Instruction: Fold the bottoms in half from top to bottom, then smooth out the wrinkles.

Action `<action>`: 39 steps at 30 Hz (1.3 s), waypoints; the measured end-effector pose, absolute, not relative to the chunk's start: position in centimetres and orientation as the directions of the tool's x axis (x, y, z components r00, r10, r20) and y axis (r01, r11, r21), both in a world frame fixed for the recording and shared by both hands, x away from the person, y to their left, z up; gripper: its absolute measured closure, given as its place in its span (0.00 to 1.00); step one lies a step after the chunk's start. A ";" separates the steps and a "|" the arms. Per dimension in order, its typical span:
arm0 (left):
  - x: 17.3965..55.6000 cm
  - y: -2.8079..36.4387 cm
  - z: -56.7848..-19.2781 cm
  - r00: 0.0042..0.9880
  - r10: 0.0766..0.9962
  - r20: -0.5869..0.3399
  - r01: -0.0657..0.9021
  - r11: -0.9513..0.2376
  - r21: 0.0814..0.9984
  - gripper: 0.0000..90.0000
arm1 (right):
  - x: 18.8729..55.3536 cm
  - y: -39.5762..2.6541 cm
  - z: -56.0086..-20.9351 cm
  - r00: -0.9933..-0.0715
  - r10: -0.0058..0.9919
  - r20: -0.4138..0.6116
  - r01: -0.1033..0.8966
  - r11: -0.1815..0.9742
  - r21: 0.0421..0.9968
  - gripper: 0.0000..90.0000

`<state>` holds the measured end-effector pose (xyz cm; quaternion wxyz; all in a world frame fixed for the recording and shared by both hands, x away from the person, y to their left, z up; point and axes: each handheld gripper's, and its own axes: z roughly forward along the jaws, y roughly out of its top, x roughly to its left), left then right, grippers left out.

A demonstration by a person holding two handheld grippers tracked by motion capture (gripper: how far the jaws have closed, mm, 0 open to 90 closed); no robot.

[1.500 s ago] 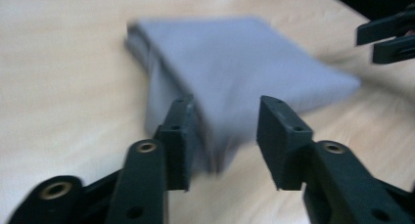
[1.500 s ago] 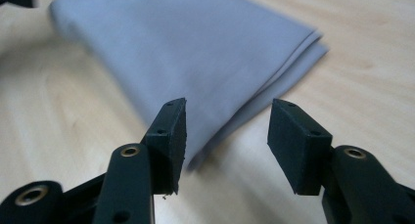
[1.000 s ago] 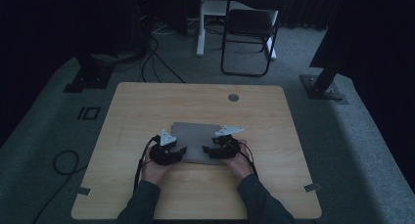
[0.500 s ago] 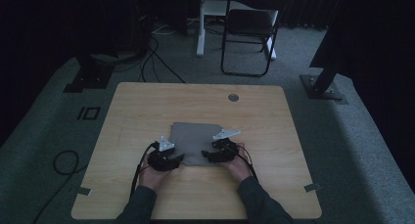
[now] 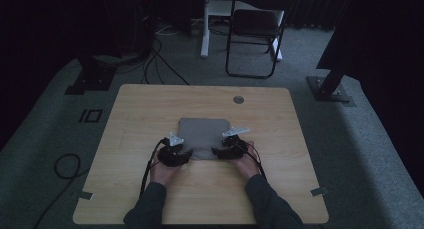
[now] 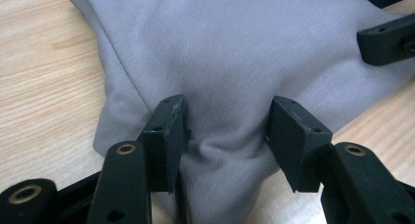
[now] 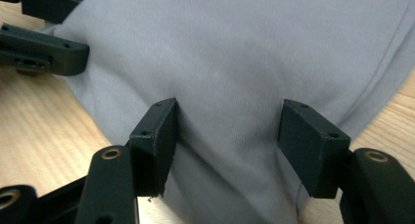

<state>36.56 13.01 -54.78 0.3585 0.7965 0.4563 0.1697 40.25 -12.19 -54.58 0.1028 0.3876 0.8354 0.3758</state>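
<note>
Folded grey cloth [image 5: 203, 136] lies mid-table [image 5: 150, 109]. Left gripper [image 6: 225, 136] at its 7 o'clock, right gripper [image 7: 227, 141] at 5 o'clock. Both jaw pairs spread wide over its near edge

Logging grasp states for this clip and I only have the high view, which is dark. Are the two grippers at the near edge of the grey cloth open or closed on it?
Observer: The left gripper is open; its black fingers stand apart, straddling a raised fold of the grey folded fabric cloth.
Operator: And the other one?
Observer: The right gripper is open too, its fingers spread over flatter cloth.
Operator: Is the cloth lifted off the table?
Observer: No. Both gripper views show it lying on the light wooden table, bunched slightly between the left fingers.
</note>
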 end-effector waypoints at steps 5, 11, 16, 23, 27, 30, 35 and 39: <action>36.9 13.2 -55.0 0.521 0.851 -0.065 0.608 -0.317 0.728 0.54 | 40.6 -12.2 -54.6 -0.680 0.725 0.113 0.567 0.422 0.707 0.45; 37.2 13.4 -55.1 0.514 0.856 -0.062 0.607 -0.311 0.731 0.54 | 41.0 -12.0 -54.7 -0.679 0.725 0.111 0.566 0.422 0.708 0.44; 37.6 13.5 -55.2 0.504 0.860 -0.077 0.609 -0.291 0.738 0.54 | 41.3 -12.1 -54.7 -0.681 0.725 0.107 0.561 0.422 0.712 0.44; 37.9 13.1 -55.2 0.491 0.868 -0.077 0.610 -0.279 0.742 0.54 | 41.7 -12.3 -54.8 -0.676 0.730 0.097 0.559 0.423 0.713 0.44; 37.9 13.2 -55.3 0.492 0.867 -0.081 0.608 -0.275 0.745 0.53 | 41.9 -12.5 -54.9 -0.683 0.725 0.090 0.548 0.428 0.719 0.44; 37.2 13.6 -55.2 0.496 0.865 -0.068 0.604 -0.288 0.743 0.53 | 41.7 -12.5 -54.9 -0.684 0.724 0.083 0.545 0.433 0.718 0.44; 36.1 14.9 -55.0 0.492 0.869 -0.055 0.601 -0.293 0.743 0.53 | 41.3 -13.0 -54.8 -0.682 0.728 0.068 0.543 0.442 0.714 0.45; 35.3 15.9 -55.1 0.484 0.874 -0.042 0.602 -0.298 0.741 0.53 | 40.9 -13.9 -54.7 -0.671 0.739 0.063 0.551 0.440 0.709 0.45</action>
